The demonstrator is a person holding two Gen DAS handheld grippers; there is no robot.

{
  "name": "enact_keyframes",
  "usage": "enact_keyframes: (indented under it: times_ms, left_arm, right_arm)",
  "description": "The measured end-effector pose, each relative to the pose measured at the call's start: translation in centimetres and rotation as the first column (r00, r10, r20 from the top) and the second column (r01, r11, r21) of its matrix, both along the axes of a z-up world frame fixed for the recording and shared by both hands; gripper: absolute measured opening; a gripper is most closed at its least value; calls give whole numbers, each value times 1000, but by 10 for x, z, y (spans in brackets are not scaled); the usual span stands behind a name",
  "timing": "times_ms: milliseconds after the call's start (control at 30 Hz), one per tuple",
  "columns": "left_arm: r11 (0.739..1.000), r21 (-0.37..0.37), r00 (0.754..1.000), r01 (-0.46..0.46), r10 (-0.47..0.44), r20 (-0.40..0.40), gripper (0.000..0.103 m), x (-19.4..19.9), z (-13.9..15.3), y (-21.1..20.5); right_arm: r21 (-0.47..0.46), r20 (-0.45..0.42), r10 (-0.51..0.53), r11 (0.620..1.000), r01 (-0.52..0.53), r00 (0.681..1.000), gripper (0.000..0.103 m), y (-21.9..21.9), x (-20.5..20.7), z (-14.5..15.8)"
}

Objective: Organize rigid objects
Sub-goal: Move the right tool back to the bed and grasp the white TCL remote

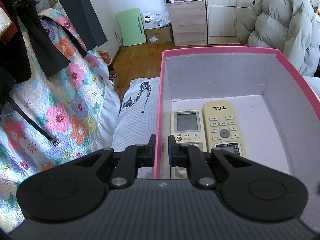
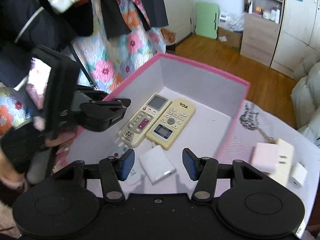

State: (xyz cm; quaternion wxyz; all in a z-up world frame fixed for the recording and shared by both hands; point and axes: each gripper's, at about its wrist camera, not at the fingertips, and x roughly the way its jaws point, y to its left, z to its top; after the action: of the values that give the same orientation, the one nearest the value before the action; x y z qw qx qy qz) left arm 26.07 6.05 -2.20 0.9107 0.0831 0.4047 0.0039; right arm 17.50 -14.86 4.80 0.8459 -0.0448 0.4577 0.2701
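A pink box [image 1: 220, 50] with a white inside sits on the bed. It holds a cream remote with a screen [image 1: 187, 124] and a yellow TCL remote [image 1: 223, 126] side by side. My left gripper [image 1: 161, 149] is shut on the box's left wall [image 1: 158, 130]. In the right wrist view the box [image 2: 200, 64] also holds a flat white block [image 2: 157, 166]. My right gripper [image 2: 158, 165] is open and empty, straddling just above the block. The left gripper [image 2: 104, 114] shows at the box's left wall.
On the bedsheet to the right of the box lie a pink charger [image 2: 264, 157], a cream plug adapter [image 2: 284, 156] and a small white charger [image 2: 299, 175]. A floral quilt [image 1: 60, 104] and hanging dark clothes [image 1: 40, 30] are on the left. Wooden floor and cabinets lie beyond.
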Motion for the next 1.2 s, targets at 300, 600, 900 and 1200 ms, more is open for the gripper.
enact_keyframes:
  times_ms: [300, 600, 900, 1200]
  left_arm:
    - [999, 36, 1000, -2, 2, -10, 9, 1, -3, -4]
    - [998, 64, 1000, -11, 11, -5, 10, -1, -2, -7]
    - [998, 69, 1000, -11, 11, -1, 10, -1, -2, -7]
    - [997, 74, 1000, -9, 9, 0, 11, -1, -2, -7]
  right_arm:
    - [53, 104, -120, 992, 115, 987, 62, -60, -48, 22]
    - [161, 214, -281, 955, 249, 936, 67, -131, -99, 4]
    - [99, 238, -374, 927, 361, 896, 71, -171, -89, -54]
    - [34, 201, -360, 932, 361, 911, 78, -205, -36, -99]
